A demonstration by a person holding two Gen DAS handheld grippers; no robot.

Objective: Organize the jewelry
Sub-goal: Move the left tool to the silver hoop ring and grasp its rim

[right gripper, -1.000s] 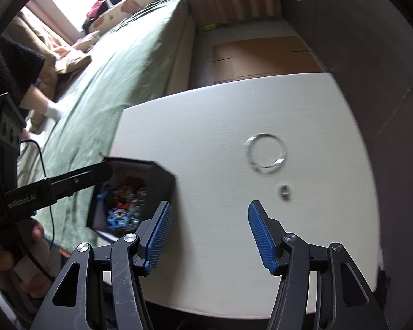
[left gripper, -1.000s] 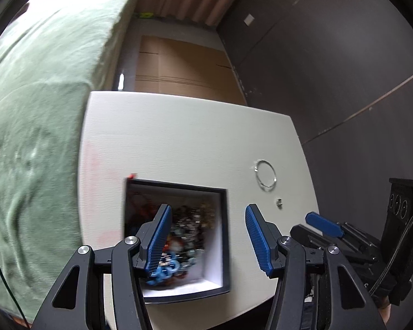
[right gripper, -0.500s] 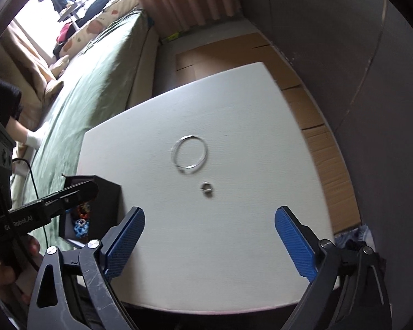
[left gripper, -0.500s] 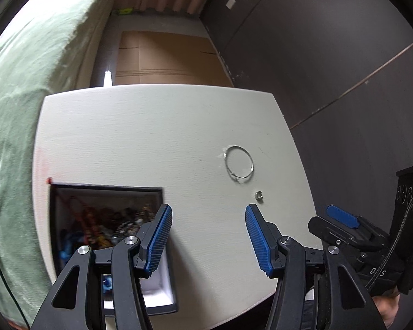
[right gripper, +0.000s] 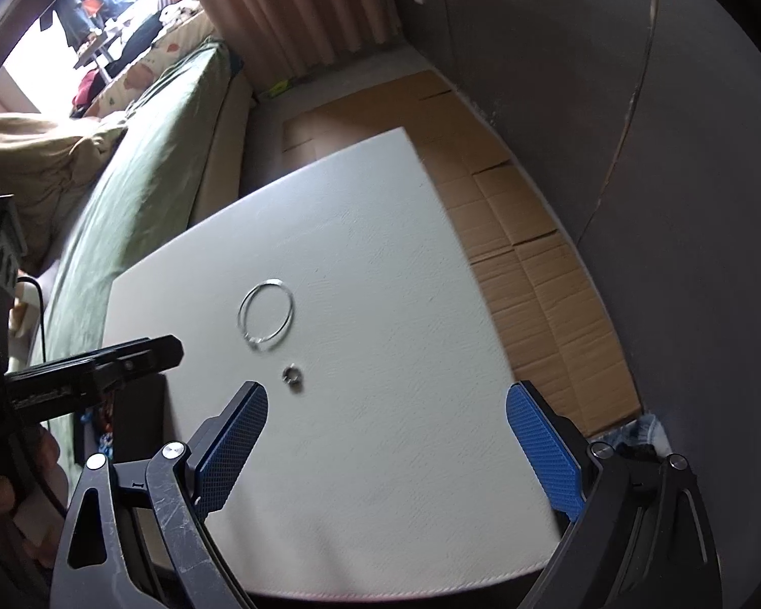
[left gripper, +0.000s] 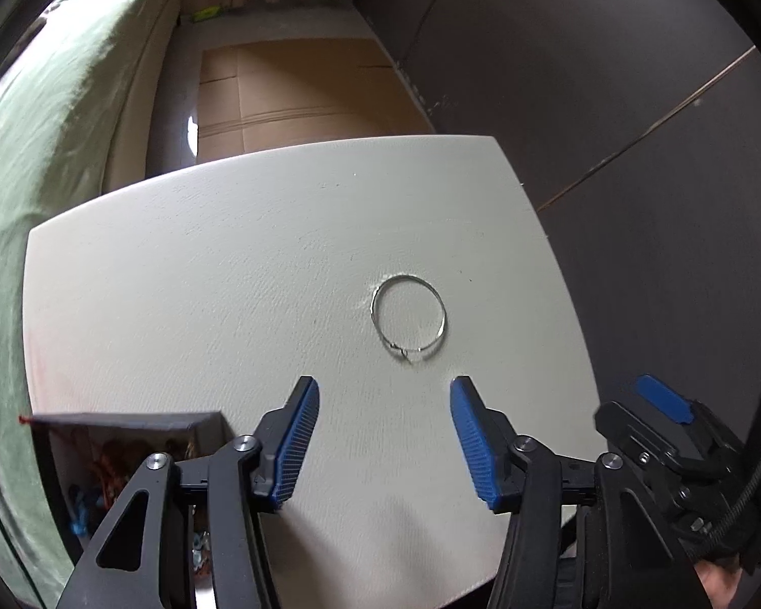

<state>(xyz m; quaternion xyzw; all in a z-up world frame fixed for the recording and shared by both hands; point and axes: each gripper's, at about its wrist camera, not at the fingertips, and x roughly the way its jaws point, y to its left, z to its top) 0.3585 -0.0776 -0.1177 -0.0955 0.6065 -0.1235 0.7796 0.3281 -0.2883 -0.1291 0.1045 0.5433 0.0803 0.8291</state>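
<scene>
A thin silver bangle (left gripper: pixel 408 318) lies flat on the white table (left gripper: pixel 228 274), also in the right wrist view (right gripper: pixel 266 315). A small silver ring (right gripper: pixel 292 373) lies just in front of it; the left wrist view does not show it. A black jewelry box (left gripper: pixel 127 424) with colourful pieces inside sits at the table's near left, partly behind my left gripper's arm. My left gripper (left gripper: pixel 384 439) is open and empty, above the table short of the bangle. My right gripper (right gripper: pixel 388 449) is wide open and empty, above the table to the right of the ring.
A green bed (right gripper: pixel 142 152) runs along the table's left side. Brown cardboard (right gripper: pixel 512 233) covers the floor beyond and to the right of the table. A dark wall (left gripper: pixel 609 101) stands on the right. The left gripper's body (right gripper: pixel 91 365) reaches in at the left of the right wrist view.
My left gripper has swung right from over the jewelry box toward the bangle. My right gripper has opened wider and pulled back to the right.
</scene>
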